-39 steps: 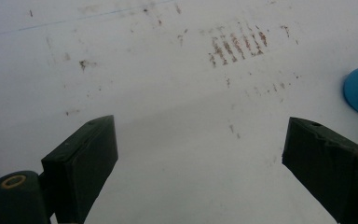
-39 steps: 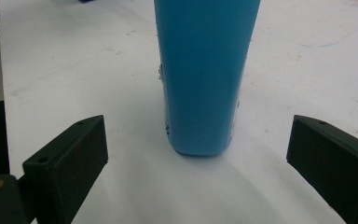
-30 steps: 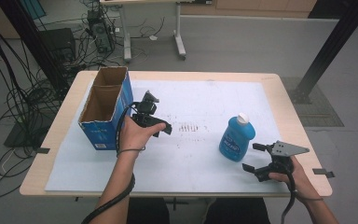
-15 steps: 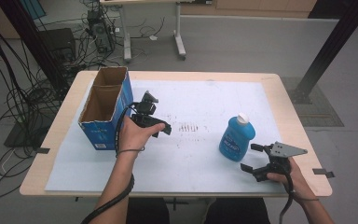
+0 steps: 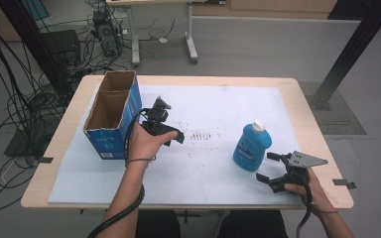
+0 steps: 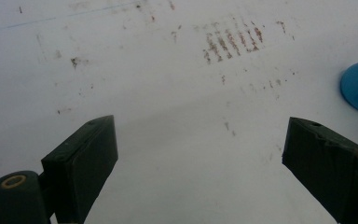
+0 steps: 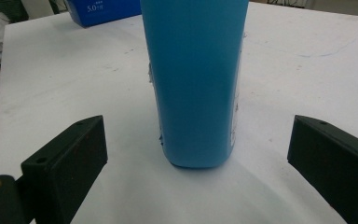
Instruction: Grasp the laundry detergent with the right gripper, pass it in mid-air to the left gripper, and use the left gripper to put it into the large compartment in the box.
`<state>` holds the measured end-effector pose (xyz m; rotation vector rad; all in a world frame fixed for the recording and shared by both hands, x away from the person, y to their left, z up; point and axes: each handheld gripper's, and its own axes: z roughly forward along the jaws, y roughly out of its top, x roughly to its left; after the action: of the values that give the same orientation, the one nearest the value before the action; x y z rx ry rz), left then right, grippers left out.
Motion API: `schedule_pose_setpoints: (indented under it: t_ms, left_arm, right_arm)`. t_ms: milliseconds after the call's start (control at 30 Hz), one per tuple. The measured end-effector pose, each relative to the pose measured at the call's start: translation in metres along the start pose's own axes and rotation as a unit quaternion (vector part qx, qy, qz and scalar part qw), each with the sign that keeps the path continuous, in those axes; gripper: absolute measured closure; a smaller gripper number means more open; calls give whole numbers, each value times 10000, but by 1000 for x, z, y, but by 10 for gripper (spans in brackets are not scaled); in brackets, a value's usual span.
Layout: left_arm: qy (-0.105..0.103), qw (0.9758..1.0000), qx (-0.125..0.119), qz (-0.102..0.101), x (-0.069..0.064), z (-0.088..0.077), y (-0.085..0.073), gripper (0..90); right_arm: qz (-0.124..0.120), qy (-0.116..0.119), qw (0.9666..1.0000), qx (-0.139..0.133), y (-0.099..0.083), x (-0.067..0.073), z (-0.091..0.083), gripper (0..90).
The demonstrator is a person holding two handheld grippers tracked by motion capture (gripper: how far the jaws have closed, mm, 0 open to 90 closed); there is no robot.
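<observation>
Black tongs carry a grey three-cornered plate; black cables trail along bare forearms.

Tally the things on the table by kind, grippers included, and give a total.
Blue bottles with a white cap: 1
Open cardboard boxes with blue sides: 1
White sheets covering the tabletop: 1
Hand-held grippers: 2, the left gripper and the right gripper, both with jaws apart and nothing between the pads
Total: 5
</observation>
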<state>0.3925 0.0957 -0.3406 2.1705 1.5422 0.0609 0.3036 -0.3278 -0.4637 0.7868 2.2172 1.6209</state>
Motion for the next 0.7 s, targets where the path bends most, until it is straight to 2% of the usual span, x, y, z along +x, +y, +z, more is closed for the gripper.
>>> schedule_pose_setpoints:
  t_ms: [333, 700]
  left_arm:
    - [-3, 10000, 26, 36, -3, 1, 1, 106]
    - [8, 10000, 65, 47, -3, 1, -1, 104]
  right_arm:
    - [43, 34, 10000, -72, -2, -1, 0, 42]
    - [-67, -35, 9999, -81, 1, -1, 6, 39]
